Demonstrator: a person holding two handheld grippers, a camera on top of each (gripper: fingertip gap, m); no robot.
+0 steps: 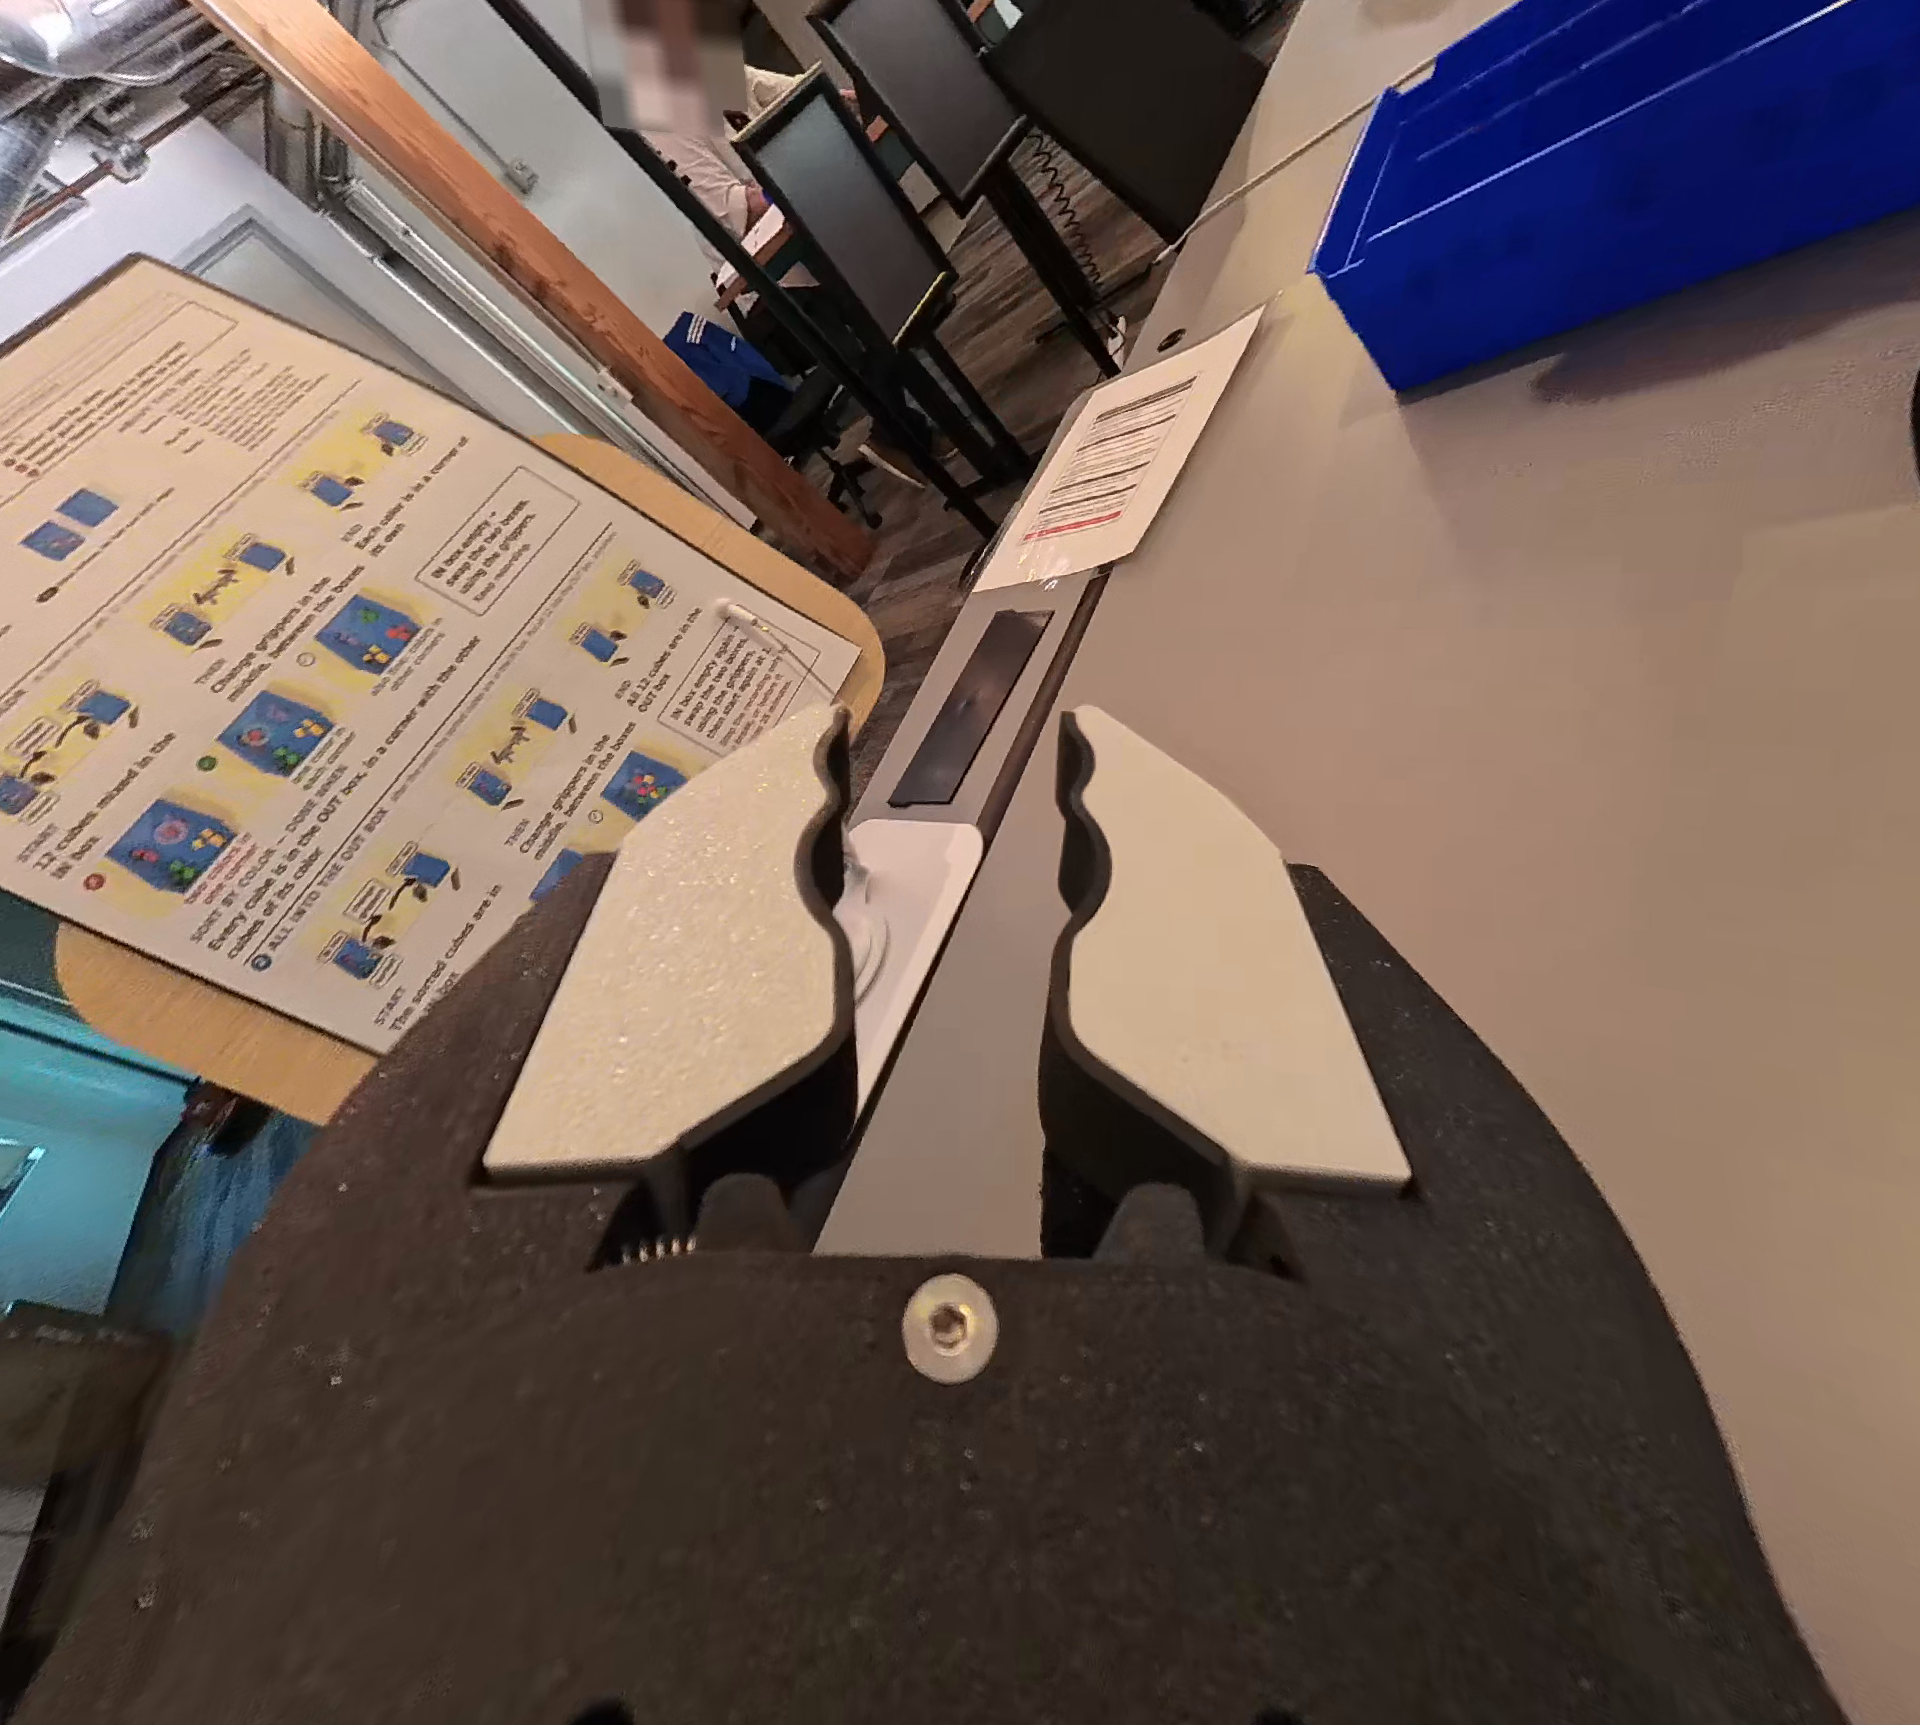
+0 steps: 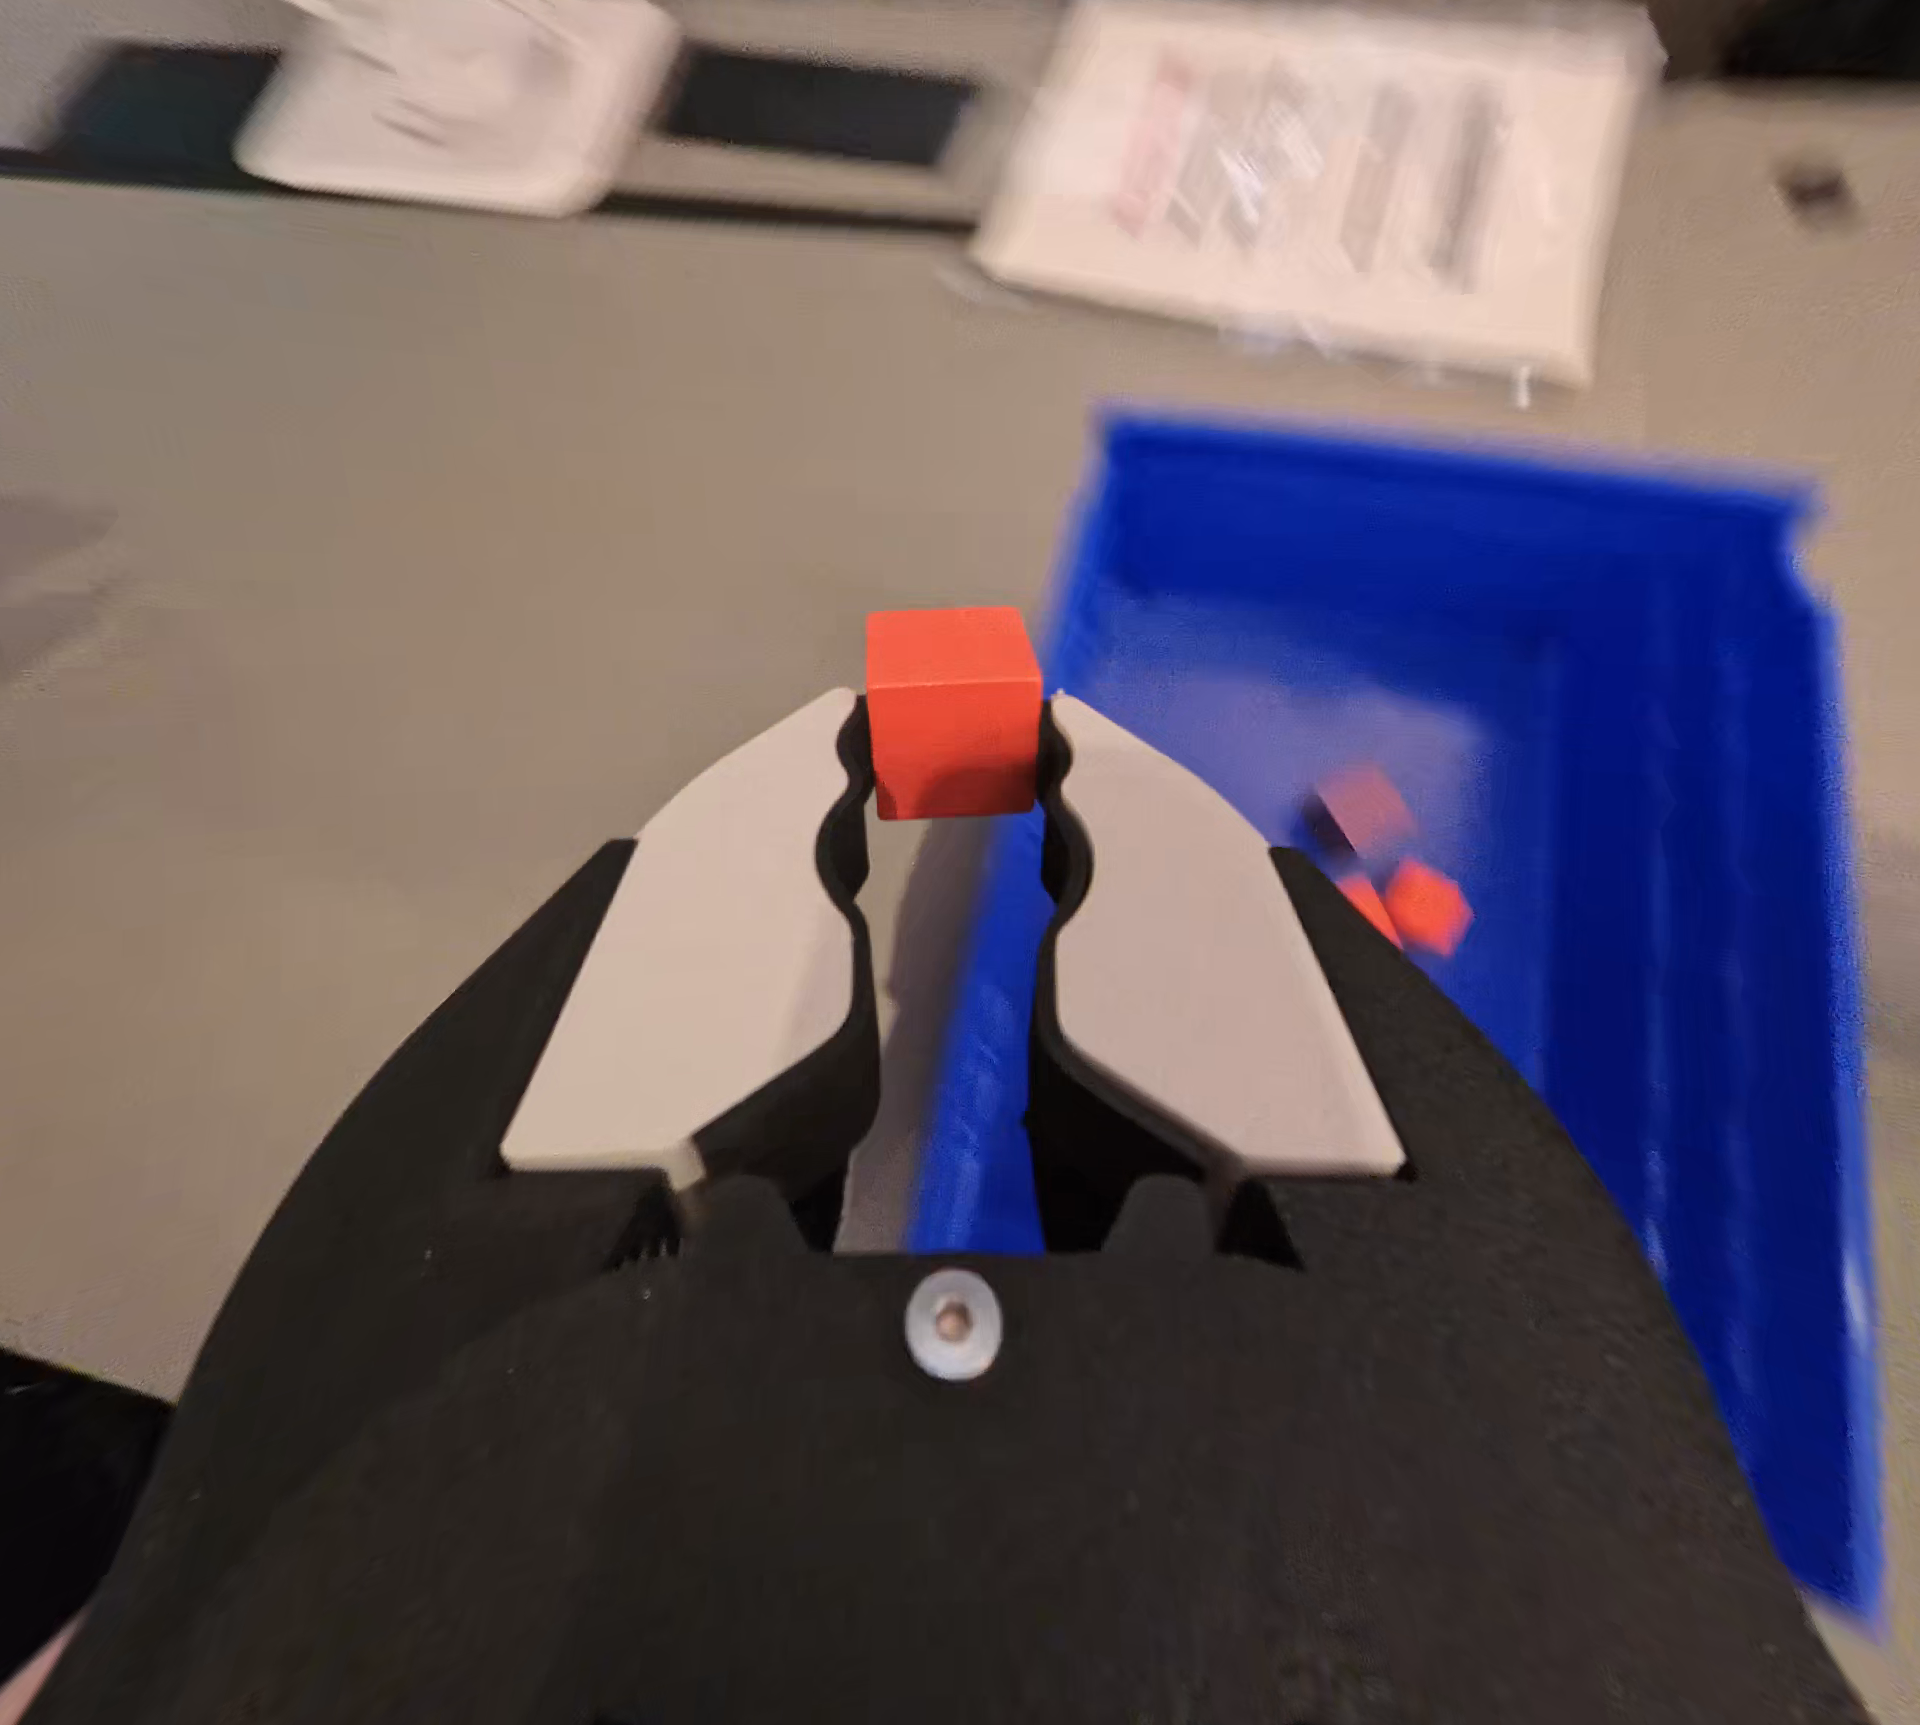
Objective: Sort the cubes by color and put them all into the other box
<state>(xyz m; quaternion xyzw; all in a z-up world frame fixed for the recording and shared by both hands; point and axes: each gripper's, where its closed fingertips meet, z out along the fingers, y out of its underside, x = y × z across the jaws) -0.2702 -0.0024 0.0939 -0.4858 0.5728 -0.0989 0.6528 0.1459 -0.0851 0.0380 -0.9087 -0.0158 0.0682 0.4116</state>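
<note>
My right gripper (image 2: 954,711) is shut on a red cube (image 2: 952,707) held at its fingertips, above the table just left of a blue box (image 2: 1725,740). That box holds a few red cubes (image 2: 1429,906) near its middle; the view is blurred. My left gripper (image 1: 954,740) is open and empty, tilted, above the grey table's (image 1: 1455,740) far edge. A blue box (image 1: 1621,148) lies at the upper right of the left wrist view, its inside hidden.
An illustrated instruction board (image 1: 343,667) stands left of the table. A printed sheet (image 1: 1122,470) lies by the table's far edge, also seen in the right wrist view (image 2: 1320,179). A white pad (image 2: 447,106) and dark slots (image 2: 821,106) line that edge. Monitors and a seated person are beyond.
</note>
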